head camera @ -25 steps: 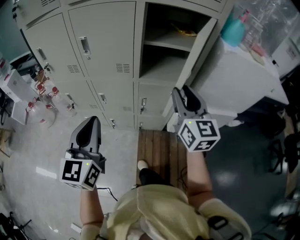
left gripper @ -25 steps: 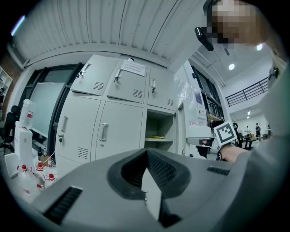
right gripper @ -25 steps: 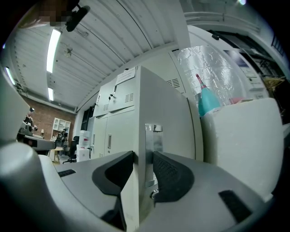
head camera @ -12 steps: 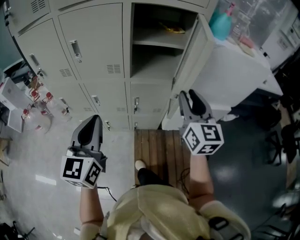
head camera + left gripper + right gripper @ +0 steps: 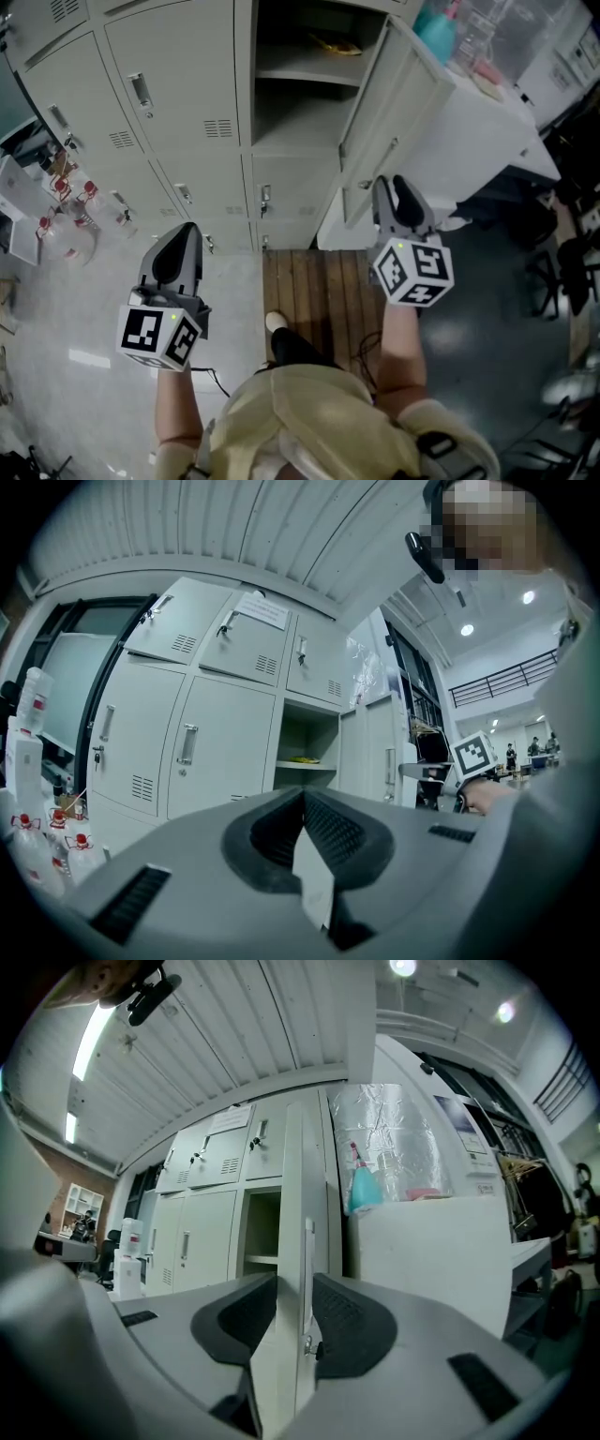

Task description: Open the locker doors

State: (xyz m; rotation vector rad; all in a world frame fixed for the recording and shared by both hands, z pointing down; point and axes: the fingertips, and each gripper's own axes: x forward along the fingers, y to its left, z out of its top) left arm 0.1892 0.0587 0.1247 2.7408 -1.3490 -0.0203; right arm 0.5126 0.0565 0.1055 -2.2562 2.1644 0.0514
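The right gripper [image 5: 295, 1312] is clamped on the free edge of the open locker door [image 5: 292, 1194]. The thin metal edge stands upright between the 2 pads, with a small latch knob by the right-hand pad. Just beyond the right jaw stands a white cabinet [image 5: 422, 1260], close to the door's outer face. If the door swings much wider, that jaw could get pinched between door and cabinet. The knock could also shake the blue bottle [image 5: 364, 1190] on top. The hold is only on a narrow edge, so a twist of the wrist could let the pads slide off. The left gripper [image 5: 305, 803] has its jaws together on nothing, well short of the closed doors [image 5: 216, 752] ahead of it, which are not yet opened.
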